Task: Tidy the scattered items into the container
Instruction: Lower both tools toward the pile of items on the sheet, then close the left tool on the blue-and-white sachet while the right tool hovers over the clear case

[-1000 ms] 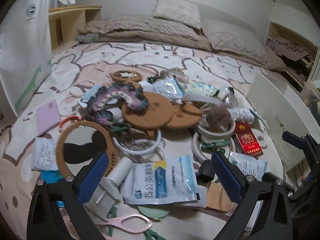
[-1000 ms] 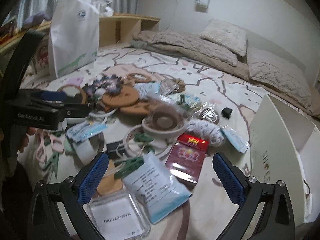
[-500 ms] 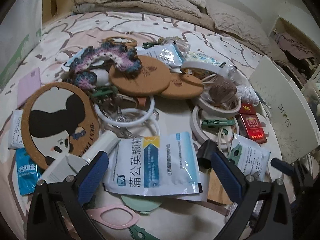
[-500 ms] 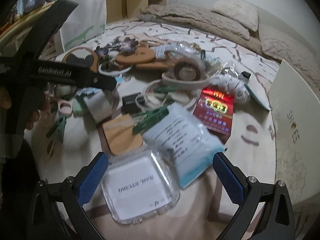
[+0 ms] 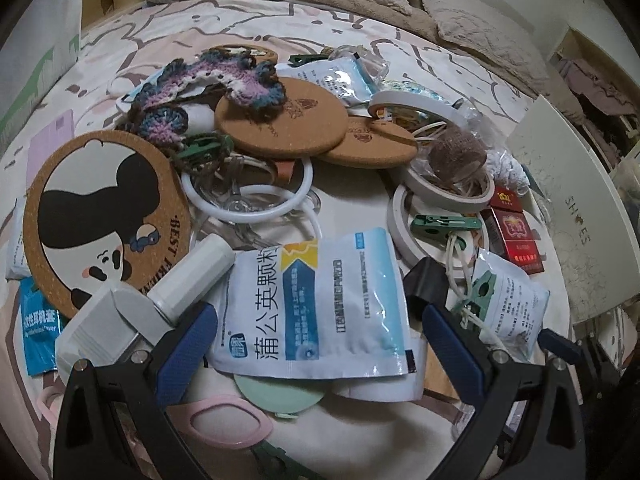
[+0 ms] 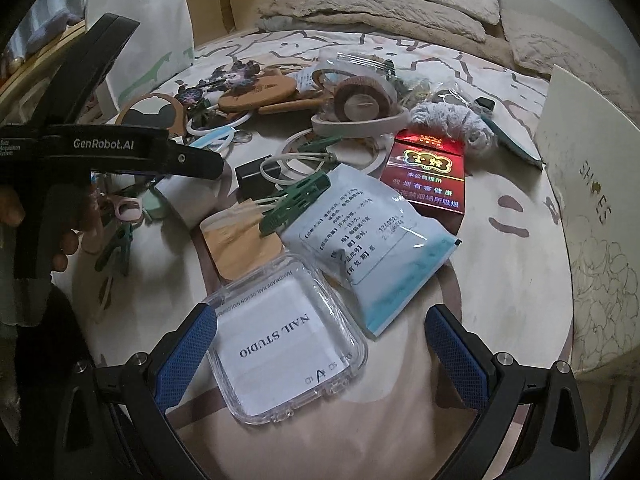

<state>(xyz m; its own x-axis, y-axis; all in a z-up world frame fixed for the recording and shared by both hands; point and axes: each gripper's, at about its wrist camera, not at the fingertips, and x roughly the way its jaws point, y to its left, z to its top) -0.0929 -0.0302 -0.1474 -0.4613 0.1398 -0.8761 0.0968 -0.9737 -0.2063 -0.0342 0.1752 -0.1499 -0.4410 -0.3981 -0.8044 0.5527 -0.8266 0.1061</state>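
- Nothing appears tidied yet — every item visible lies loose on the bed [image 6: 500, 280], and none can be seen inside the white shoe box [image 6: 592, 216] standing at the right edge of the spread; its interior is not shown.
- Left gripper [image 5: 318, 334]: jaws spread wide and empty, its blue pads either side of the large blue-and-white medicine sachet [image 5: 320, 300], low over it; contact cannot be confirmed.
- Right gripper [image 6: 320, 346]: jaws likewise wide apart, holding nothing, bracketing the clear plastic nail case [image 6: 286, 338] that lies flat on the sheet just beside a second, smaller sachet [image 6: 368, 232].
- Remaining clutter — the cartoon cork coaster [image 5: 104, 220], two plain cork coasters [image 5: 280, 120], crocheted piece [image 5: 212, 84], white rings [image 5: 248, 196], tape rolls [image 5: 448, 192], green clips [image 5: 444, 224], red cigarette pack [image 6: 424, 176], white tube [image 5: 192, 276], pink scissors [image 5: 228, 420] and black cube [image 6: 254, 174].
- Judgement: the task stands at its start; the first picks look to be the sachet on the left and the nail case on the right.
- Judgement: all of the pile is left to move, and the overlapping items will likely need lifting one at a time.
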